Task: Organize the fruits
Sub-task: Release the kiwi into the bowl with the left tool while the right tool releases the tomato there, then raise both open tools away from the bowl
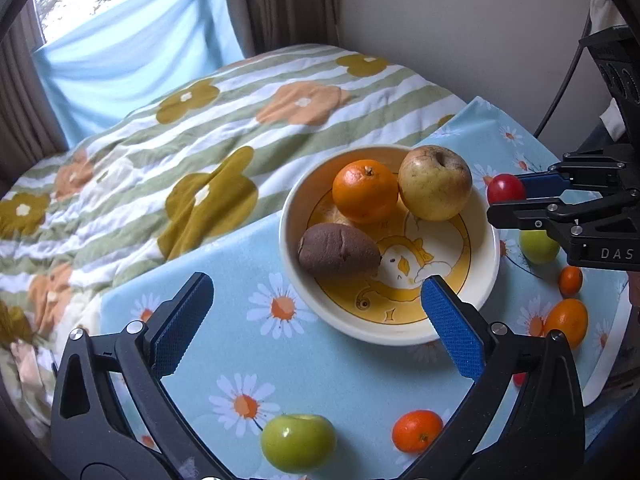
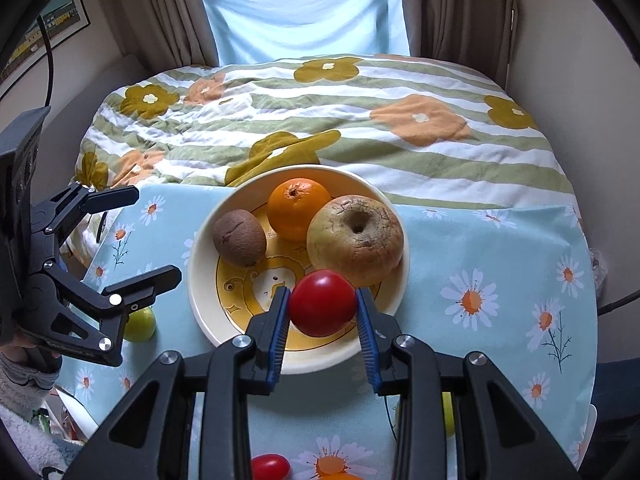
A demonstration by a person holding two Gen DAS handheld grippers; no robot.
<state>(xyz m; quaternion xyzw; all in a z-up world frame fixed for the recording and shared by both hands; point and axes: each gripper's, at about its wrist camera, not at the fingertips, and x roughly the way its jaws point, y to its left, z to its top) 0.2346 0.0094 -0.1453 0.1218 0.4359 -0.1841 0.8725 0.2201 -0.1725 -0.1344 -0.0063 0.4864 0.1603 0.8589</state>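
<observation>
Right hand-held gripper [image 2: 322, 309] clamps red tomato [image 2: 322, 302] over near part of bowl [image 2: 200, 280]. Best: lower into bare spot beside apple [image 2: 355, 239], then release gently. Left hand-held gripper [image 1: 316, 320] wide, empty.

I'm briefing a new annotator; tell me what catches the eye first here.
The red tomato clamped in the right tongs above the bowl stands out first. Behind it in the bowl sit a wrinkled apple, an orange and a kiwi. The left tongs gape open, empty, at the bowl's near side.
</observation>
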